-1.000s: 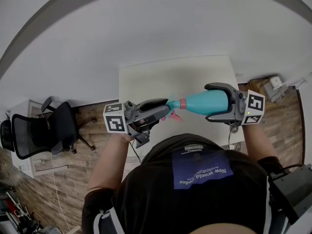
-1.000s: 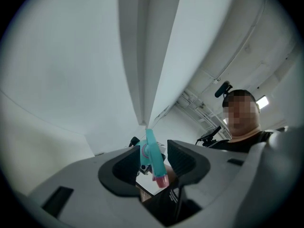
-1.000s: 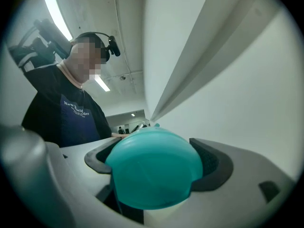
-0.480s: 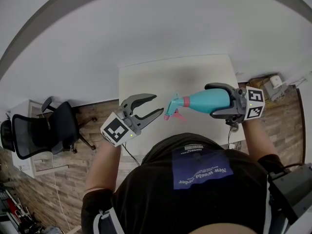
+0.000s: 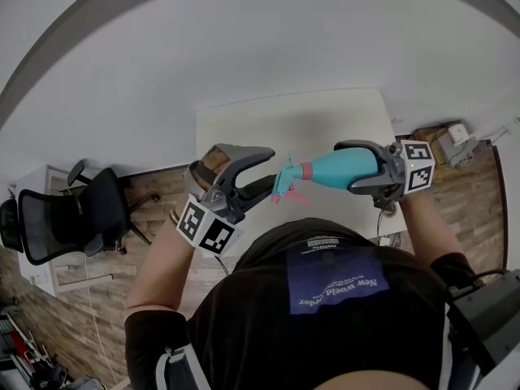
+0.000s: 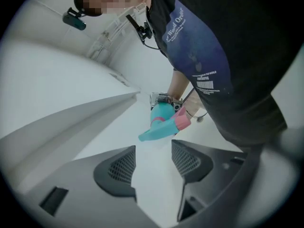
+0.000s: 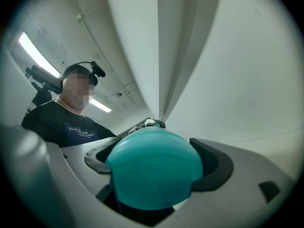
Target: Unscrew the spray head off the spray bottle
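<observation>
- The teal plastic spray bottle [image 5: 345,169] is held level in the air above the white rectangular worktop [image 5: 244,124]; its long axis runs across the head view, with the base towards the person's right and the neck towards the left
- Its rounded body is clamped between the jaws of the right gripper [image 5: 353,169], and in the right gripper view the bottle's base fills the gap between them
- The teal spray head with pink trigger and pink collar [image 5: 286,181] lies just ahead of the left gripper [image 5: 266,167], roughly in line with its jaws but apart from them
- The left jaws have just been opening and stand wide; nothing is gripped, and only the nozzle is seen just beyond the tips
- The left gripper is judged the nearer to the head, so a short advance along the bottle's axis would be called for before the jaws could be closed on it
- The head is seen seated on the neck, its nozzle angled off the bottle's axis; how far it is loosened cannot be told
</observation>
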A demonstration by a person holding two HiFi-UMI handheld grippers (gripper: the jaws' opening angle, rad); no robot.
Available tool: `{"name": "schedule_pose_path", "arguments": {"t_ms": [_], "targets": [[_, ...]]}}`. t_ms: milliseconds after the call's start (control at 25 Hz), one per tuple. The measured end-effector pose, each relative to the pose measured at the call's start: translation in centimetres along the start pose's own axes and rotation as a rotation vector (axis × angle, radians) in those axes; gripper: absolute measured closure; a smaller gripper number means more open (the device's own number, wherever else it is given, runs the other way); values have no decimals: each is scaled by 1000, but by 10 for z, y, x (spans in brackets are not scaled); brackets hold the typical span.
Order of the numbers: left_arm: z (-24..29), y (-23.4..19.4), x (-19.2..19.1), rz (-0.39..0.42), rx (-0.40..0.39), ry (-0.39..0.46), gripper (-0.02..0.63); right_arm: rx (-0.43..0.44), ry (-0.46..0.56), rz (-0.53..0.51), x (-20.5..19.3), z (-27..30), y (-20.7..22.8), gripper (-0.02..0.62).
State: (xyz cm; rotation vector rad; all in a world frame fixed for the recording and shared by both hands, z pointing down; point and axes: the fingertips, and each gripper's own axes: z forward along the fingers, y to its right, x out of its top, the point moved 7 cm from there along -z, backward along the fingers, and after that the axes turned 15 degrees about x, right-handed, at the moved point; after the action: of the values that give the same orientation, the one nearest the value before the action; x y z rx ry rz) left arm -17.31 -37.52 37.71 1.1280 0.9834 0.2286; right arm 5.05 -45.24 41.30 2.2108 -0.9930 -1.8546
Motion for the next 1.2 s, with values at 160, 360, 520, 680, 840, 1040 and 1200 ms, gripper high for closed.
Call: {"name": "schedule_pose_path", "arguments": {"t_ms": [160, 360, 520, 680, 840, 1040, 1200], "targets": [[6, 1, 8, 70, -40, 35, 382, 16, -13, 16, -1, 4, 0, 156], [14, 9, 22, 127, -91, 74, 382, 33, -25, 29, -3, 9, 0, 156], [17, 10, 24, 127, -101, 75, 382, 35, -21, 39, -4, 8, 0, 156], [16, 14, 25, 157, -116, 61, 382, 35, -37, 46, -6, 8, 0, 156], [15, 22, 24, 233, -147, 29, 382, 27, -55, 53, -10, 8, 0, 156], [15, 28, 26, 278, -135, 33, 383, 23, -62, 71, -11, 10, 1, 156], [17, 31, 31, 255, -140, 61, 383, 30, -69, 72, -10, 11, 2, 156]]}}
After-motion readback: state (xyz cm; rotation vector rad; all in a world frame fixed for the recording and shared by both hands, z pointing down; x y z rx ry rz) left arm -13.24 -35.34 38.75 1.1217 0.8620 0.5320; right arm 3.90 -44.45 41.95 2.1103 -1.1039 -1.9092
